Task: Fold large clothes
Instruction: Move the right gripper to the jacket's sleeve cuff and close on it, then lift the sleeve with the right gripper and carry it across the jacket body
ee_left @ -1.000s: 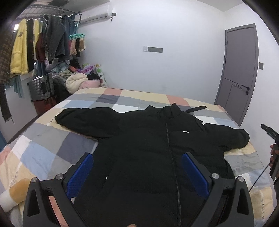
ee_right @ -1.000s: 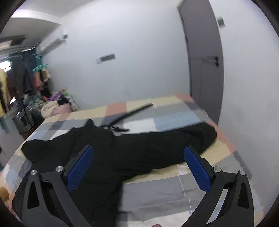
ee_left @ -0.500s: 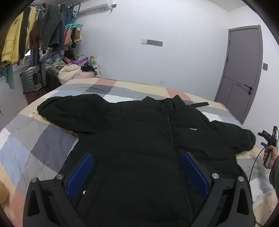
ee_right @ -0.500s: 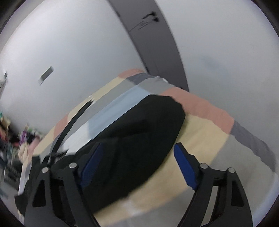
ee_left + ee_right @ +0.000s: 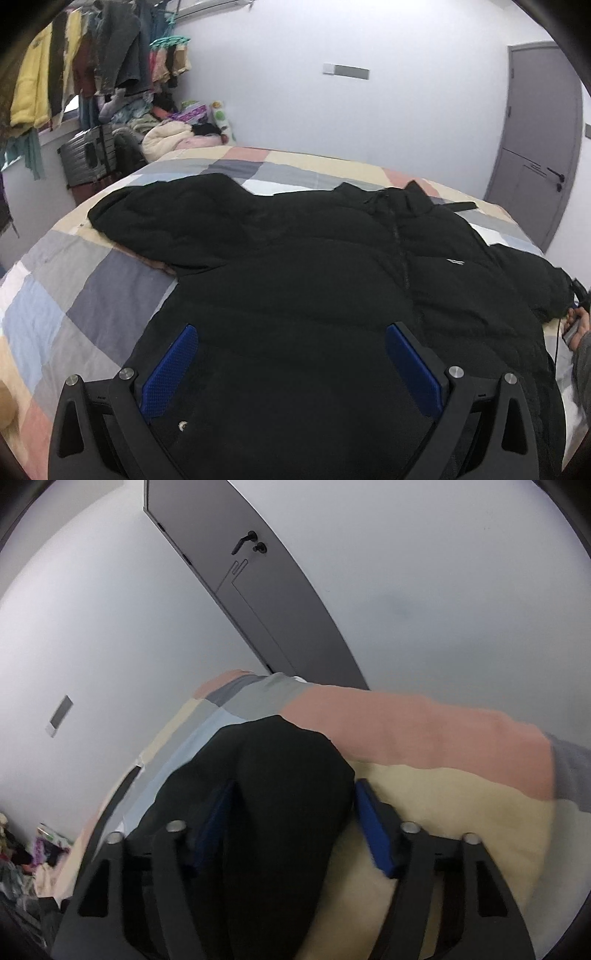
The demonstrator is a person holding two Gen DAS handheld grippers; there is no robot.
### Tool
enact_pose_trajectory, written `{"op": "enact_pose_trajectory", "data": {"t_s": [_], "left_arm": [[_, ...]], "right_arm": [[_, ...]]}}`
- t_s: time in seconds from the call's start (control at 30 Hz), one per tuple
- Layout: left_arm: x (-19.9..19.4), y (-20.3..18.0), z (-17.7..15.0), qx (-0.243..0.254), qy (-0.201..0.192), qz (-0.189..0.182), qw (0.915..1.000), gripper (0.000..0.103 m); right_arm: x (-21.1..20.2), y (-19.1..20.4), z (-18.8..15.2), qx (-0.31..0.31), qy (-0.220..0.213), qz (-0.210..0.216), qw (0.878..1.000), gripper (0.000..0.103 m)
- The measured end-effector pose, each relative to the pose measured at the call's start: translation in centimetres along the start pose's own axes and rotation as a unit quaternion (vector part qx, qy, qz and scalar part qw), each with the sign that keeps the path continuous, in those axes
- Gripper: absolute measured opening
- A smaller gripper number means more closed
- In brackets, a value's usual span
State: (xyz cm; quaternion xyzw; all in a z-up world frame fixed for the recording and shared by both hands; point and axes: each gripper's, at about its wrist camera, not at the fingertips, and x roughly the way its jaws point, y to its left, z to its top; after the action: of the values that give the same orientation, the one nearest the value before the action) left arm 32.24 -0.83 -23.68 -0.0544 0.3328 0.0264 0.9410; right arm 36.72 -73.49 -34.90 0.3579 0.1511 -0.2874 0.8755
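The black puffer jacket lies face up and spread flat on the patchwork bedspread, zipped to the collar, with one sleeve reaching out toward the suitcase side and the other sleeve running to the bed edge nearest the door. It looks thick and springy to us, the padded kind that pushes back when squeezed, with a smooth shell that we would expect to slide.

Our main worry is the far sleeve end. Our right tongs straddle the cuff, jaws closing with the fabric between them, and the pads do not yet seem to press it firmly. If we lift before the bite is deep, the puffy cuff could squirt out, or we could catch only the top layer and drag the sleeve instead of folding it. The bedspread sits right under the cuff, so we could pinch that too and pull it up with the jacket.

Our left tongs hang over the lower front of the jacket near the hem, jaws apart and gripping nothing. With nothing pinning the body, a strong pull on the sleeve could shift the whole jacket and skew the fold.
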Motion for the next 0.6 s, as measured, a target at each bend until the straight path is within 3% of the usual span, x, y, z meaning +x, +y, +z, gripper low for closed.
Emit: {"op": "enact_pose_trajectory", "data": {"t_s": [0.07,0.17,0.23,0.43,0.6], "left_arm": [[0.3,0.7,0.2,-0.009,-0.005,0.004,0.9999,0.102],[0.9,1.2,0.2,-0.015,0.005,0.005,0.9999,0.102],[1.1,1.5,0.2,-0.021,0.013,0.001,0.9997,0.102],[-0.2,1.4,0.2,-0.002,0.011,0.004,0.9999,0.102],[-2.4,1.4,0.3,0.008,-0.002,-0.014,0.9999,0.102]], "right_arm": [[0.2,-0.1,0.0,0.000,0.004,0.015,1.000,0.046],[-0.3,0.5,0.1,-0.015,0.004,0.018,1.000,0.021],[-1.3,1.4,0.2,-0.040,-0.002,0.004,0.999,0.012],[-4.4,1.2,2.2,-0.044,-0.017,-0.048,0.998,0.003],[-9.1,1.2,5.5,-0.047,-0.027,-0.059,0.997,0.002]]}}
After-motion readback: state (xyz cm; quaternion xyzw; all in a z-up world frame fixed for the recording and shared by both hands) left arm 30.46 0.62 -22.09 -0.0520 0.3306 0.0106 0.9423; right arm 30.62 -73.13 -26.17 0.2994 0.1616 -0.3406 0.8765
